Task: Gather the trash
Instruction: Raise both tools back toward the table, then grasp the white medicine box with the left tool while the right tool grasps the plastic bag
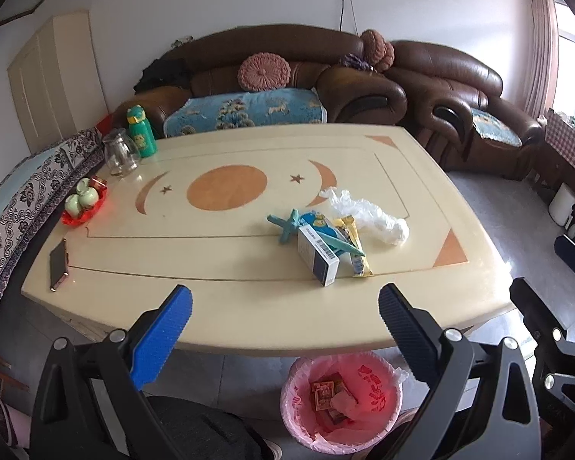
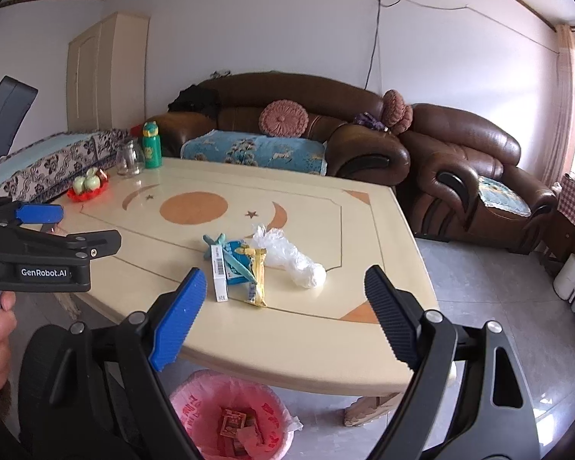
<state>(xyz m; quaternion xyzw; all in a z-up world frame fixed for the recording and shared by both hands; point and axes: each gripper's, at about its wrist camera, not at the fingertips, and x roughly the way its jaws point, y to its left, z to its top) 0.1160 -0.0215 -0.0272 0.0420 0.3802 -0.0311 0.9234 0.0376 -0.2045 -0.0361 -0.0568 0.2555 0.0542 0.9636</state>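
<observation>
With both the left gripper (image 1: 285, 316) and right gripper (image 2: 285, 295) spread wide and empty, we judge the small box (image 2: 219, 280) near the table (image 2: 306, 345) edge light and stiff, best pinched across its narrow faces.

White box (image 1: 318, 255), yellow wrapper (image 1: 354, 247), crumpled plastic bag (image 1: 368, 216) clustered on the table.

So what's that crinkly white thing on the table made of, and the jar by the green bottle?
The white bag looks like thin plastic film: see-through, crumpled, shiny. The jar seems to be clear glass, since the table shows through it, though it could be hard plastic.
</observation>
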